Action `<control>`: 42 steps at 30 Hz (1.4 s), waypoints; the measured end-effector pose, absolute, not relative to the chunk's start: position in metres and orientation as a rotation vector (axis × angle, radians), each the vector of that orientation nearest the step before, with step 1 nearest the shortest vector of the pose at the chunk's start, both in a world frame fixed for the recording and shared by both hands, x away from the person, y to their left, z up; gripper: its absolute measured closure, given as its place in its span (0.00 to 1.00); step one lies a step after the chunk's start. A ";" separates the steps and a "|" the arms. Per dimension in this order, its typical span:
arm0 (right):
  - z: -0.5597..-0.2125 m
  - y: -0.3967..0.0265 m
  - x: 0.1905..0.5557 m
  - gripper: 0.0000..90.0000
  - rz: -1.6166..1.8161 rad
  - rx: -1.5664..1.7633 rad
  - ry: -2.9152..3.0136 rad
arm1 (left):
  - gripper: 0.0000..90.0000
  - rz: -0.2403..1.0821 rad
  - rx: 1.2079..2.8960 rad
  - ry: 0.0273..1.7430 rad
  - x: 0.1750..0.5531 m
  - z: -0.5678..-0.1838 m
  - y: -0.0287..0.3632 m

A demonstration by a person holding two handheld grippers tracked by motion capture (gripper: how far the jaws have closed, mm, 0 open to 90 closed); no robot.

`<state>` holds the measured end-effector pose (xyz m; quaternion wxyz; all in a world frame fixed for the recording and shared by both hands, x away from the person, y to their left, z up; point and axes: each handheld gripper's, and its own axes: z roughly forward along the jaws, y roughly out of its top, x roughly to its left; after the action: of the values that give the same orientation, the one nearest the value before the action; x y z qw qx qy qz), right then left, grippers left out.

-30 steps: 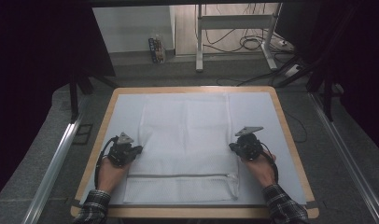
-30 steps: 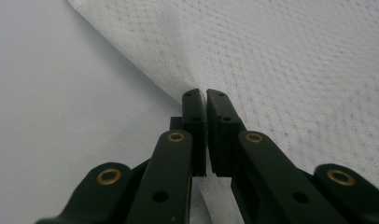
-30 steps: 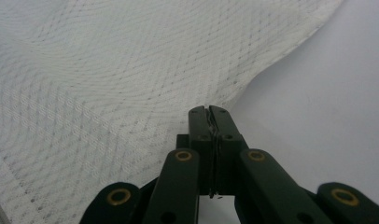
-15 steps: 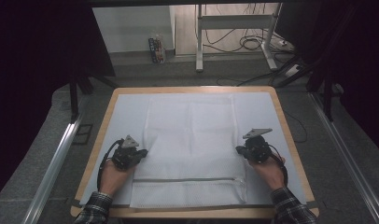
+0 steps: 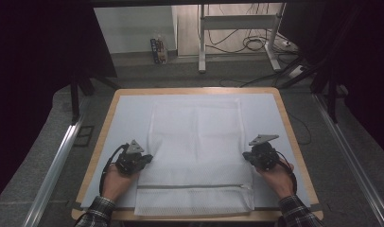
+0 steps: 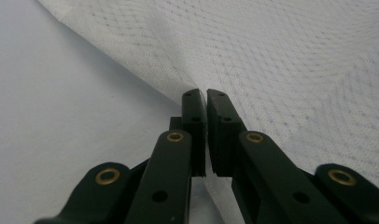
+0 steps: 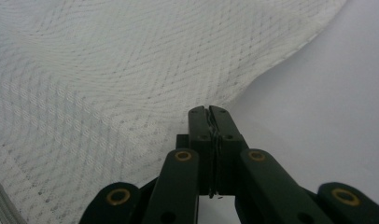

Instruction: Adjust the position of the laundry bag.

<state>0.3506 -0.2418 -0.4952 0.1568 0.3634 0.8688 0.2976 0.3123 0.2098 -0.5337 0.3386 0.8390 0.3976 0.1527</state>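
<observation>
- The mesh bag point(image 5: 196, 151) lies flat on the counter point(image 5: 284, 120), on a pale sheet point(image 5: 128, 113) that covers most of the top, and it sits between the two tools, with its zip point(image 5: 195, 186) running across on the person's side of both.
- The left tool point(image 5: 145, 159) sits at the bag's left edge. In the left gripper view its jaws are pressed nearly together, and the bag's edge point(image 6: 145, 77) rises in a ridge right at their tips, so it reads as pinching that edge.
- The right tool point(image 5: 249, 156) sits at the bag's right edge, level with the other. In the right gripper view its jaws are pressed together and the mesh point(image 7: 131, 84) lifts off the sheet just ahead of the tips, which suggests a pinch on that edge too.
- Holding the two side edges at matching spots probably keeps the bag taut and square, so it can be lifted, pulled or folded without skewing.
- Each hand, left point(image 5: 115, 182) and right point(image 5: 277, 177), comes in from the near side behind its tool, low to the sheet.
- The grips are thin: only the very edge of the mesh is between the jaws, so it could slip.
- No brand, label or readable writing shows on the bag, the sheet or the tools. A small carton point(image 5: 158, 49) on the floor beyond the counter has print too small to read.
</observation>
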 end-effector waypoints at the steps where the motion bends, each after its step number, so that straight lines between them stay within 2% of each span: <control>1: -0.495 -0.243 0.350 0.97 0.853 1.043 2.486 | 0.96 0.395 2.194 1.033 0.312 -0.534 0.209; 13: -0.500 -0.245 0.348 0.96 0.833 1.051 2.498 | 0.94 0.398 2.207 1.044 0.314 -0.536 0.209; 20: -0.501 -0.244 0.349 0.74 0.840 1.044 2.484 | 0.74 0.427 2.162 1.061 0.313 -0.535 0.211; 22: -0.500 -0.244 0.348 0.73 0.842 1.037 2.481 | 0.68 0.430 2.158 1.060 0.313 -0.534 0.210; 24: -0.499 -0.244 0.345 0.66 0.842 1.031 2.466 | 0.62 0.449 2.155 1.056 0.312 -0.534 0.210; 29: -0.497 -0.249 0.339 0.60 0.878 1.028 2.452 | 0.51 0.464 2.117 1.049 0.311 -0.532 0.212; 36: -0.495 -0.255 0.329 0.55 0.906 1.017 2.454 | 0.42 0.487 2.104 1.052 0.310 -0.532 0.214; 42: -0.495 -0.258 0.321 0.45 0.926 1.017 2.455 | 0.39 0.485 2.113 1.051 0.309 -0.531 0.214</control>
<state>0.3211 -0.2578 -0.4954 0.1631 0.3564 0.8608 0.3246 0.3094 0.2135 -0.5314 0.3581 0.8188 0.4075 0.1880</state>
